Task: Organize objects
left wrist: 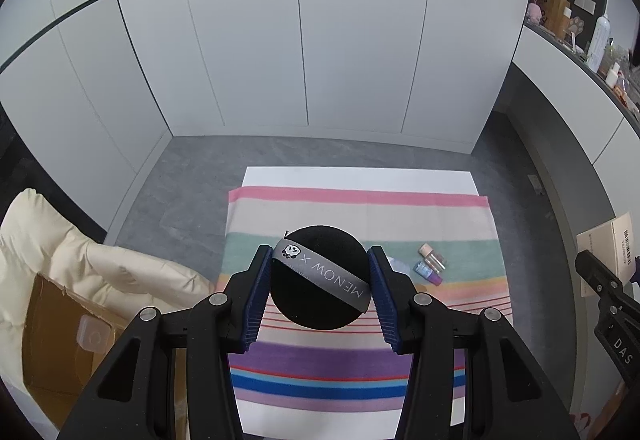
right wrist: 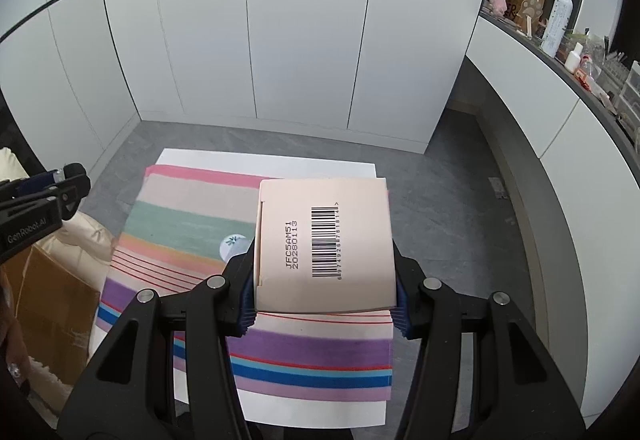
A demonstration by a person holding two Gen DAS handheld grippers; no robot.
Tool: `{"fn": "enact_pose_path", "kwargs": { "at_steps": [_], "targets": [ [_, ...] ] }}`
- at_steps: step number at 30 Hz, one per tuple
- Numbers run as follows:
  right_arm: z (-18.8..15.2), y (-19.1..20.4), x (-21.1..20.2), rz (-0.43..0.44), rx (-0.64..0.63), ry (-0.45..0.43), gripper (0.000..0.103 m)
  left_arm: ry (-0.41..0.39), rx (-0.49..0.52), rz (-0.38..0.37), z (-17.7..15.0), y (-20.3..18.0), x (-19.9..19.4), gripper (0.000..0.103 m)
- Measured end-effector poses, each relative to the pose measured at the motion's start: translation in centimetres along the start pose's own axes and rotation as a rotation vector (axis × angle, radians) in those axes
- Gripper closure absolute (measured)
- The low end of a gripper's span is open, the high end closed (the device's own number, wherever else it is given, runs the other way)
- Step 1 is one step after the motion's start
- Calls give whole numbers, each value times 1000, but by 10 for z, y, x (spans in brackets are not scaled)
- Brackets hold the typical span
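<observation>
Left wrist view: left tongs [left wrist: 320,280] pinching black puff [left wrist: 316,276]; small bottles [left wrist: 430,264] at 3 o'clock. Right wrist view: right tongs [right wrist: 324,272] clamping pink box [right wrist: 324,244], bottles hidden.

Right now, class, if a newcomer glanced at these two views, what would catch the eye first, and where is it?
First, the black round puff with a grey MENOW strap, clamped in the left gripper above the striped cloth. Next, the pale pink box with a barcode, gripped by the right gripper. Small bottles lie on the cloth's green stripe.
</observation>
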State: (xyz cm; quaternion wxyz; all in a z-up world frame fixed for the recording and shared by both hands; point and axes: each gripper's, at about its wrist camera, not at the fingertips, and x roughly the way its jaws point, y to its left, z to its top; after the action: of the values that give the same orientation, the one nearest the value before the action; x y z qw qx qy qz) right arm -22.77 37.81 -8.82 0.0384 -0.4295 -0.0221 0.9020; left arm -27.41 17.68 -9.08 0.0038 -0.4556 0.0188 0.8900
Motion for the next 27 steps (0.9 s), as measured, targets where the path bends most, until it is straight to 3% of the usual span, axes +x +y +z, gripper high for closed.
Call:
{"fn": "enact_pose_path", "kwargs": {
  "at_steps": [12,19,27],
  "targets": [
    [-17,-8,-14,18,7,22,49,18,-20,-36,-25,12,-30,54],
    [-46,-4,-38,26,11,23,49,-33,27,-10,-66,16,-73,54],
    [-85,7,-66,55,29,23,49,1,23,-19,-117,25,-96,54]
  ]
}}
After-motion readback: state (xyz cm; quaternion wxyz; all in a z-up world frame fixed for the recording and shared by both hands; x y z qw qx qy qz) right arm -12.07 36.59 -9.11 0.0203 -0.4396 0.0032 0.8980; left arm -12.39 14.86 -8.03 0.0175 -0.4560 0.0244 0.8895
